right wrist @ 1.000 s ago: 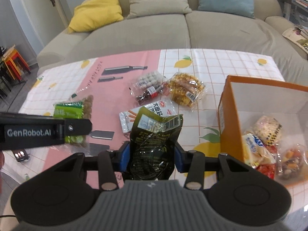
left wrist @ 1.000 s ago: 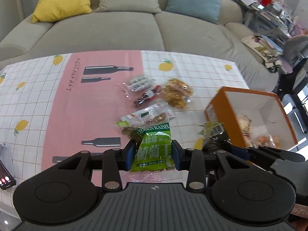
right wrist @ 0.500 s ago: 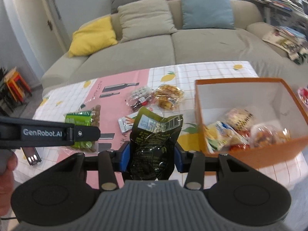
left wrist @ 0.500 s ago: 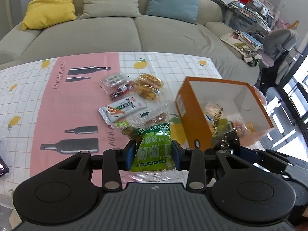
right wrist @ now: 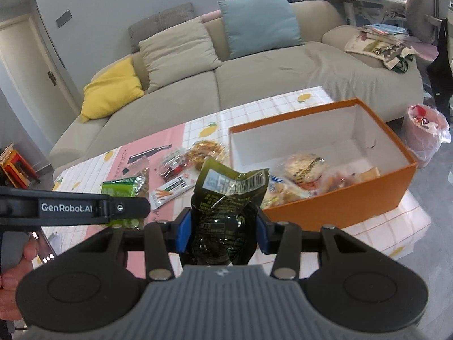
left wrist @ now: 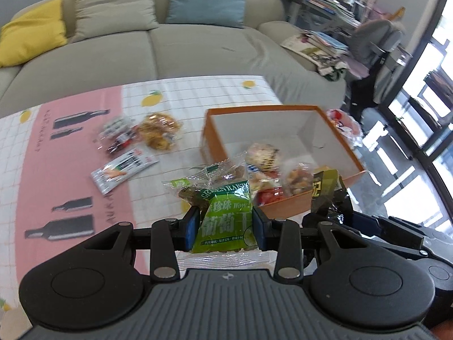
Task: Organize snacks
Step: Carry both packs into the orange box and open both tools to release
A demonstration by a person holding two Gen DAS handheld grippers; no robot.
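Right gripper (right wrist: pixel 223 233) clamped on dark green pouch (right wrist: pixel 226 212), pouch upright, long axis pointing up and away along the fingers. Left gripper (left wrist: pixel 225 226) clamped on green raisin pack (left wrist: pixel 226 223), with a clear packet (left wrist: pixel 215 178) riding just behind it. Orange box (right wrist: pixel 339 201) ahead and to the right of both grippers, long axis running away to the right, open top, several snacks already heaped at its near end. Right gripper nearer: near wall just ahead-right of its fingertips, pouch not yet over the rim. From left gripper, box mouth ahead-right, near corner close behind the pack. Three loose packs on the cloth ahead-left: carrot-print sachet (left wrist: pixel 124 170), clear bag with red label (left wrist: pixel 119 138), golden snack bag (left wrist: pixel 160 130). Against a second ago: both grippers higher and swung toward the box, box interior now far more open to view, grips unchanged.
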